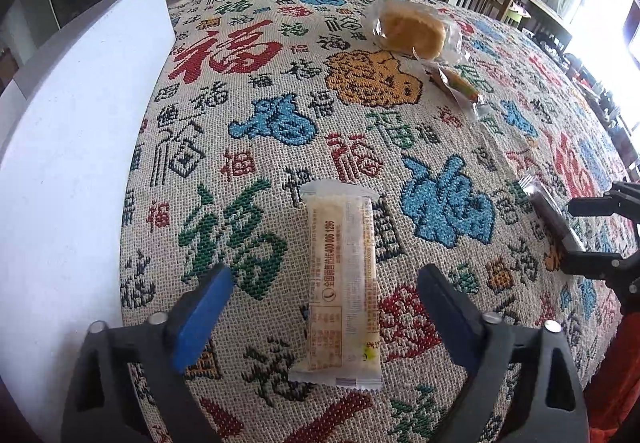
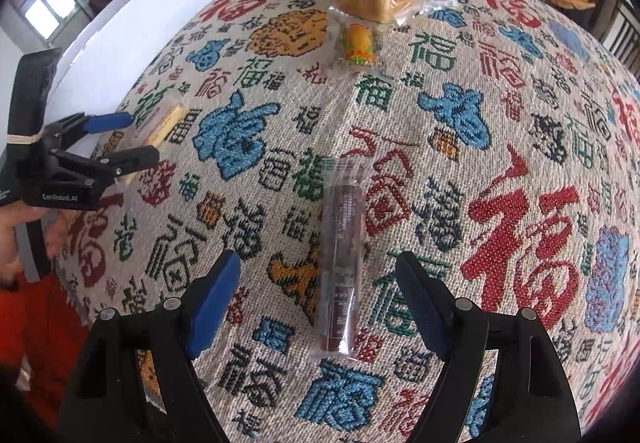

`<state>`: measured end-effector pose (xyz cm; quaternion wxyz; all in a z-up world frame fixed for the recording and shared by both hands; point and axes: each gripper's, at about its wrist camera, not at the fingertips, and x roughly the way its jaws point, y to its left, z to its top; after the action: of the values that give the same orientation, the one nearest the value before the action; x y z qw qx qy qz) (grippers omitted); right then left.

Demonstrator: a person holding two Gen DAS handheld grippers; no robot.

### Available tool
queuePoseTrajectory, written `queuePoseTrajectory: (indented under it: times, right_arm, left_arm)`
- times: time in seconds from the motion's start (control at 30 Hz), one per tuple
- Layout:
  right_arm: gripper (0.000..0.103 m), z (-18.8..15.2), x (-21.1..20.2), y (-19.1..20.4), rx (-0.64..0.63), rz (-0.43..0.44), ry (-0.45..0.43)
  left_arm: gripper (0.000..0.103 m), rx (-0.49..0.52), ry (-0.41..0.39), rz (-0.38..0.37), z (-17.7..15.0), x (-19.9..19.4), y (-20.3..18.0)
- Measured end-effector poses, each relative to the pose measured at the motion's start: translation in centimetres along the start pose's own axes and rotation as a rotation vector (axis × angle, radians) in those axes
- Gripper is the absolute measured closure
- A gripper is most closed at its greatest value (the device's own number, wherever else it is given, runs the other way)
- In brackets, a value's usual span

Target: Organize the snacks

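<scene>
Both gripper sets stand apart: left gripper (image 1: 324, 303) straddles cream wafer pack (image 1: 342, 283), right gripper (image 2: 318, 295) straddles dark stick pack (image 2: 342, 259)

The left hand-held gripper (image 2: 138, 141) covers part of the pale snack bar (image 2: 166, 125) in the right wrist view. In the left wrist view the right hand-held gripper (image 1: 576, 233) hides the near end of the dark stick packet (image 1: 550, 209). The print on that packet (image 2: 342, 263) is too small to read. The white board (image 1: 76, 147) runs off the left edge.
</scene>
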<state>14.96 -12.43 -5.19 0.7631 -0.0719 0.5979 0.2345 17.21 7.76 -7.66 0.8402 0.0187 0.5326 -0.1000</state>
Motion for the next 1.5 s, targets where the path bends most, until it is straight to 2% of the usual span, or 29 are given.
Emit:
queuePoseTrajectory:
  times: [0.03,0.07,0.1,0.13,0.17,0.33,0.47,0.53,0.63,0.7,0.77,0.83,0.9,0.93,0.97,1.03,1.13,1.17,1.27,1.4,1.5]
  right_arm:
    - [0.030,0.2,0.3,0.0,-0.010,-0.012,0.019]
    - [0.038,0.4,0.8,0.1,-0.021,-0.020,0.035]
    - [0.061,0.5,1.2,0.2,-0.024,-0.018,0.044]
    - [0.074,0.4,1.2,0.2,-0.025,-0.039,0.026]
    - [0.082,0.5,1.2,0.1,-0.022,-0.044,0.018]
    - [0.084,0.0,-0.5,-2.1,0.125,0.056,-0.060]
    - [0.084,0.5,-3.4,-1.8,0.195,0.172,-0.135]
    - [0.084,1.8,-5.1,-0.4,0.188,0.220,-0.179]
    - [0.084,5.5,-7.7,4.6,0.135,0.332,-0.254]
    - [0.084,7.9,-9.0,8.9,0.079,0.402,-0.293]
    - [0.084,10.0,-9.8,13.3,0.020,0.460,-0.316]
    - [0.084,11.9,-10.1,17.7,-0.037,0.496,-0.332]
    - [0.083,13.7,-9.8,22.0,-0.087,0.503,-0.356]
    - [0.078,14.2,-9.5,23.3,-0.102,0.508,-0.361]
    - [0.076,14.9,-9.0,24.7,-0.118,0.504,-0.359]
    - [0.045,15.6,-8.0,26.0,-0.123,0.465,-0.365]
    - [0.042,14.2,-7.5,24.5,-0.113,0.430,-0.413]
    - [0.040,13.8,-7.1,23.6,-0.118,0.401,-0.422]
    - [0.037,11.1,-4.6,18.9,-0.143,0.235,-0.427]
    - [0.037,5.8,-0.8,9.1,-0.113,-0.017,-0.364]
    - [0.037,1.4,0.5,1.1,-0.023,-0.164,-0.329]
  left_arm:
    - [0.046,0.017,-0.011,0.056,-0.1,0.0,-0.4]
    - [0.066,0.029,-0.029,0.060,-0.3,-0.2,-0.4]
    - [0.074,0.019,-0.040,0.031,-0.4,-0.4,-0.3]
    - [0.074,-0.007,-0.044,0.013,-0.6,-0.6,0.0]
    - [0.074,-0.042,-0.056,-0.020,-1.0,-1.1,0.3]
    - [0.074,-0.224,-0.191,-0.217,-4.2,-5.7,2.0]
    - [0.074,-0.334,-0.302,-0.356,-6.3,-10.7,2.8]
    - [0.074,-0.346,-0.368,-0.371,-6.3,-13.7,3.4]
    - [0.074,-0.356,-0.476,-0.349,-6.0,-19.0,5.8]
    - [0.074,-0.376,-0.527,-0.303,-6.1,-21.8,8.3]
    - [0.074,-0.401,-0.561,-0.227,-6.4,-24.1,11.2]
    - [0.074,-0.443,-0.558,-0.128,-7.0,-25.2,14.5]
    - [0.066,-0.511,-0.529,-0.012,-7.9,-25.3,18.2]
    - [0.047,-0.541,-0.506,0.041,-8.3,-25.0,19.6]
    - [0.029,-0.572,-0.481,0.104,-8.8,-24.6,21.0]
    - [0.026,-0.613,-0.454,0.192,-10.2,-24.2,22.8]
    - [0.025,-0.638,-0.451,0.217,-12.1,-23.4,23.1]
    - [0.025,-0.635,-0.452,0.208,-12.5,-23.2,22.7]
    - [0.025,-0.566,-0.422,0.158,-11.8,-21.9,19.7]
    - [0.024,-0.416,-0.435,0.048,-9.8,-21.9,13.1]
    - [0.015,-0.295,-0.429,-0.063,-7.2,-21.3,7.3]
